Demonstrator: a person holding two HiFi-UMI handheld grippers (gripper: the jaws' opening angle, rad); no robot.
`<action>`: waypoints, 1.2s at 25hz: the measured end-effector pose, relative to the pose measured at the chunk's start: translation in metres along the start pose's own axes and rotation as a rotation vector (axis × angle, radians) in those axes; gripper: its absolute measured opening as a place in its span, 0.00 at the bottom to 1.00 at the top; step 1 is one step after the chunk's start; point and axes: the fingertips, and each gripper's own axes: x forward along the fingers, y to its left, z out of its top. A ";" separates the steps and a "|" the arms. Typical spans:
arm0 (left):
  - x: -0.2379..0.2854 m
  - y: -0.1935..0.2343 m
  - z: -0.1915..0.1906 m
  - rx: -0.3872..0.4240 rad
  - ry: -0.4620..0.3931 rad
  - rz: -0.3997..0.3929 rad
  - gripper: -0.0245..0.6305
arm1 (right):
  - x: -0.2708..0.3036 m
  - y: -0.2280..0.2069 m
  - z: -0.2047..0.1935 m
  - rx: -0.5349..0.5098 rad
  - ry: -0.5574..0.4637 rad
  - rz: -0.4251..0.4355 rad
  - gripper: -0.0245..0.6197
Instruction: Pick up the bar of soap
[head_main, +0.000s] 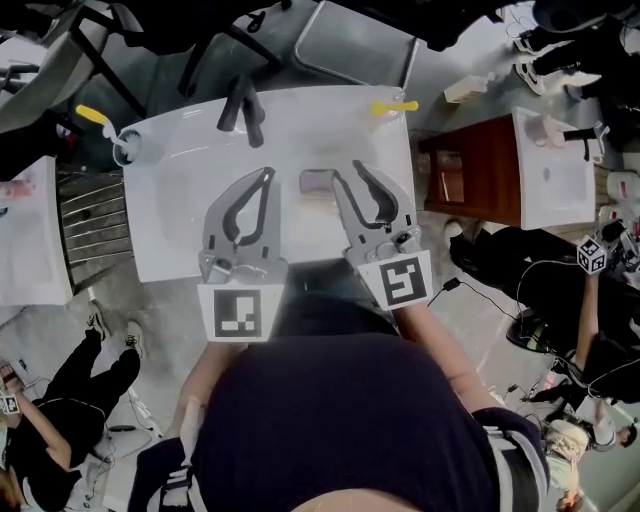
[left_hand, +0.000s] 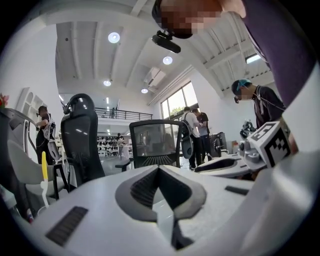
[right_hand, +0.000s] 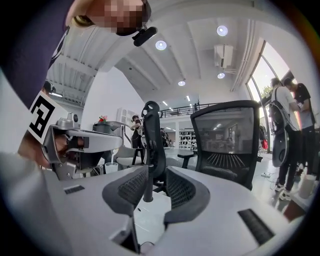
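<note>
Soap (head_main: 317, 181) lies on the white sink (head_main: 180, 200), at 6 o'clock from the faucet (head_main: 243, 108), between the two grippers. The right gripper (head_main: 348, 172) hangs over the sink, jaws partly apart with nothing between them. Its tips point toward 12 o'clock, and the bar sits at 9 o'clock from them, just outside the left jaw and seemingly touching it. The left gripper (head_main: 266, 176) has its jaws closed tip to tip and empty, with the bar at its 3 o'clock, near but apart. The bar's long axis runs 9 to 3, across both grippers' line. By my judgement the right gripper is nearer, and it would need to shift toward 9 o'clock to straddle the bar. Neither gripper view shows the bar.
</note>
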 end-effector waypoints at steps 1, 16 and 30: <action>0.002 0.000 -0.002 0.004 0.004 -0.003 0.04 | 0.003 0.000 -0.005 -0.004 0.014 0.010 0.23; 0.019 0.001 -0.045 -0.025 0.136 0.012 0.04 | 0.026 0.004 -0.095 -0.017 0.267 0.155 0.23; 0.028 0.005 -0.091 -0.068 0.240 0.029 0.04 | 0.039 0.019 -0.194 -0.089 0.538 0.354 0.25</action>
